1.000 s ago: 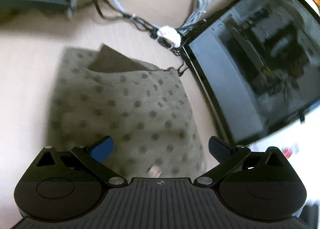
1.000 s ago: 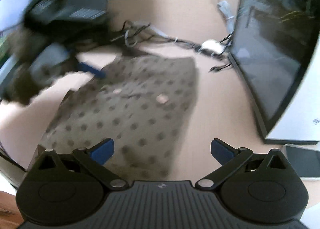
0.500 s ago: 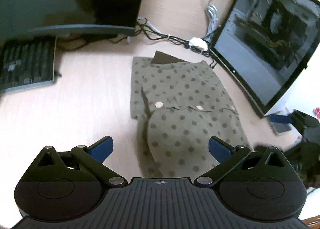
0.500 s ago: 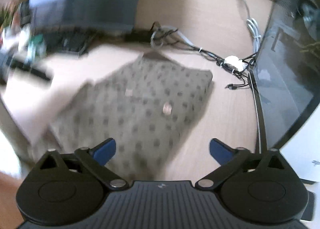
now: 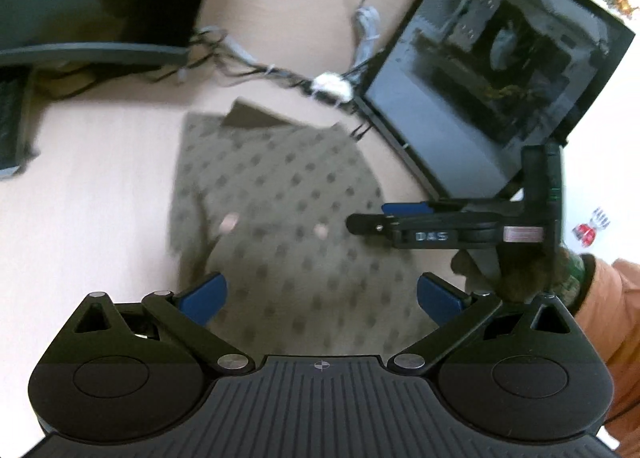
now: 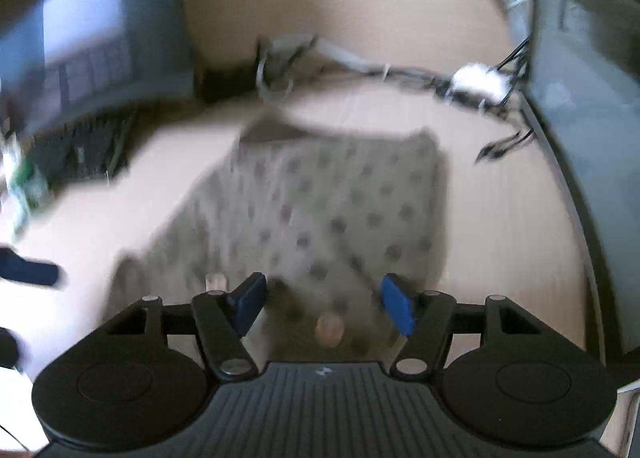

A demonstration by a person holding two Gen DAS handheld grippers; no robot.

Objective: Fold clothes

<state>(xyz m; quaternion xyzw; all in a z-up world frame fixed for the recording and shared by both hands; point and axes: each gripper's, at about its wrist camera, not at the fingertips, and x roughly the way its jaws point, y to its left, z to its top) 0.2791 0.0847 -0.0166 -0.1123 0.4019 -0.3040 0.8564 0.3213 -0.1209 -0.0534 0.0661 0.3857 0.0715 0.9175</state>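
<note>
An olive polka-dot garment [image 5: 276, 214] with round pale buttons lies folded flat on the light wooden desk; it also shows in the right wrist view [image 6: 332, 210]. My left gripper [image 5: 320, 298] is open and empty above the garment's near edge. My right gripper [image 6: 324, 308] is open, narrower than before, low over the garment near a button [image 6: 329, 328]. In the left wrist view the right gripper [image 5: 384, 214] reaches in from the right over the garment's right side. Both views are blurred by motion.
A dark tilted monitor [image 5: 492, 70] stands right of the garment. A bundle of cables with a white connector [image 5: 332, 84] lies behind it. Another monitor base [image 5: 92, 52] and a keyboard [image 6: 80, 150] are at the left.
The right gripper has dropped low over the garment and its jaws have narrowed. It has come into the left wrist view from the right. The left gripper has moved closer to the garment.
</note>
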